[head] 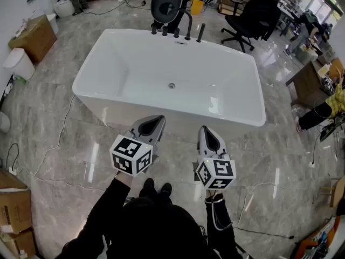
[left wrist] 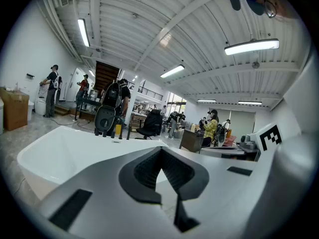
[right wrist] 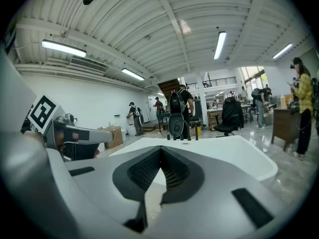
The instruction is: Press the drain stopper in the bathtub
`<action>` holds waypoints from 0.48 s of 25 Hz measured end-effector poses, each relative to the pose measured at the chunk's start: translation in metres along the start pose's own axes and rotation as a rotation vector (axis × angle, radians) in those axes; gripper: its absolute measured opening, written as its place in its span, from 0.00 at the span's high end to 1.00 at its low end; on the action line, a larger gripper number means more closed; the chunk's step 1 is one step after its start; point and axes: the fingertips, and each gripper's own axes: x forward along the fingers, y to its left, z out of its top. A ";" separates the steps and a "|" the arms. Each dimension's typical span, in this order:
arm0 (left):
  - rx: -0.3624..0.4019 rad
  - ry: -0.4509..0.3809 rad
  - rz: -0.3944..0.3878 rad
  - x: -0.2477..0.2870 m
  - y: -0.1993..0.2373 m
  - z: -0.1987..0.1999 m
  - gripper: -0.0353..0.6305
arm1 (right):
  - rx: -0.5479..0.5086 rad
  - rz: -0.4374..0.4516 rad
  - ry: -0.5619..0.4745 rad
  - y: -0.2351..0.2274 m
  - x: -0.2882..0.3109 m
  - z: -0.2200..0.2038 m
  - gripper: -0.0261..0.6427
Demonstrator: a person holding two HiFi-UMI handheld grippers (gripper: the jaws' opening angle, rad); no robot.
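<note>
Lying crosswise, bathtub (head: 229, 69); drain stopper (head: 171, 85) centred, facing up.

The bathtub (head: 127, 63) is a white, glossy, freestanding tub, rectangular with rounded corners and a broad flat rim, standing upright with its long sides running left to right across the head view and its basin open to the camera. The drain stopper (head: 171, 85) is a small round metal-grey disc set flat in the tub's bottom, about midway between its two short ends and between its long sides.
</note>
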 end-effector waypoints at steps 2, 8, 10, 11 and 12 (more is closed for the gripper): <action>-0.001 -0.005 -0.007 0.001 -0.001 -0.004 0.95 | -0.010 0.001 -0.003 0.000 0.000 -0.004 0.96; -0.008 -0.005 -0.015 0.002 -0.003 -0.007 0.95 | -0.012 -0.001 0.002 0.000 -0.001 -0.008 0.96; -0.009 -0.003 -0.016 0.001 -0.003 -0.007 0.95 | -0.011 -0.001 0.008 0.000 -0.002 -0.009 0.96; -0.010 -0.003 -0.016 0.001 -0.003 -0.007 0.95 | -0.011 -0.002 0.010 0.000 -0.002 -0.010 0.96; -0.011 -0.003 -0.016 0.001 -0.003 -0.007 0.95 | -0.010 -0.004 0.011 0.000 -0.002 -0.011 0.96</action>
